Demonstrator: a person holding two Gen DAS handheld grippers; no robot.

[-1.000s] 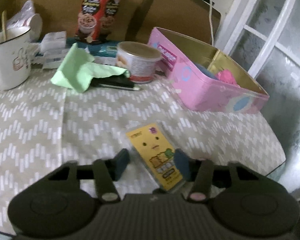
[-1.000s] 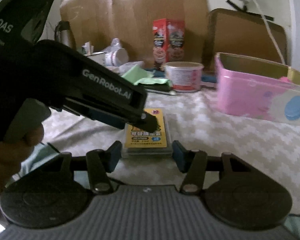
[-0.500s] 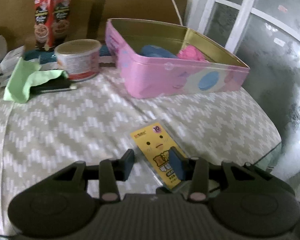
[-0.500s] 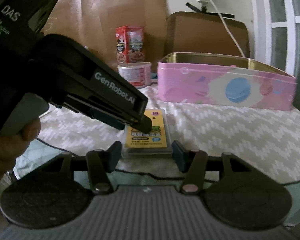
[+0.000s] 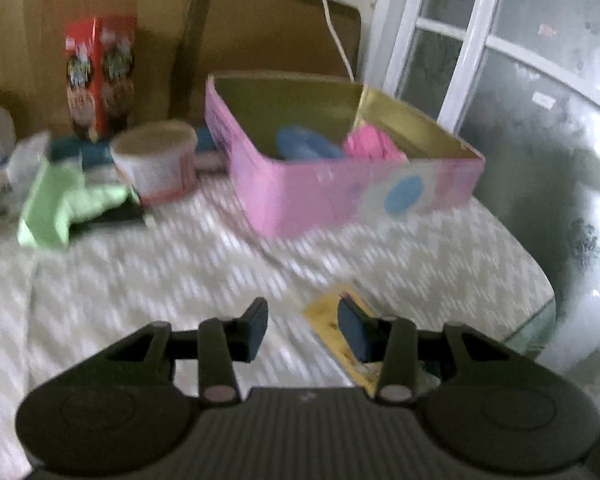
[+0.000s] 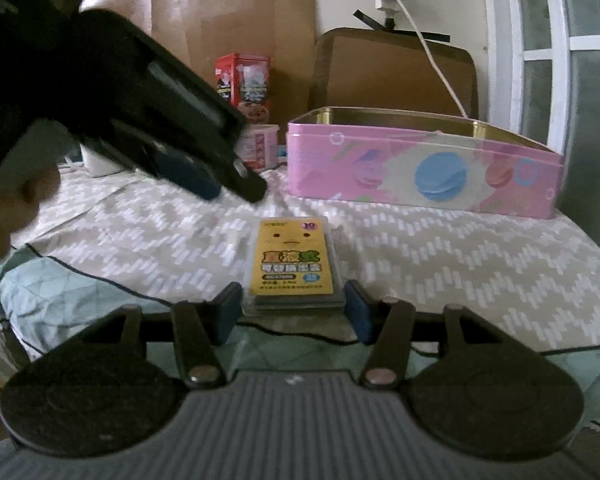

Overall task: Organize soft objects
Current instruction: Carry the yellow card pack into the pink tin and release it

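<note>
Just now one yellow packet (image 6: 291,259) lies flat on the chevron cloth (image 6: 460,264) near its front edge, its near end between the right gripper (image 6: 292,312) pads, which close on its sides. Meanwhile the left gripper (image 5: 302,330) hangs above the cloth to the packet's left, jaws narrowly parted with nothing between them. Behind stands one open pink tin (image 5: 340,192) holding two soft things, one blue (image 5: 306,144) and one pink (image 5: 374,148), beside one round tub (image 5: 156,162), one green cloth (image 5: 66,204) and one red carton (image 5: 100,80).

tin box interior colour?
Gold inside the pink tin box; left wrist view shows it best.
</note>
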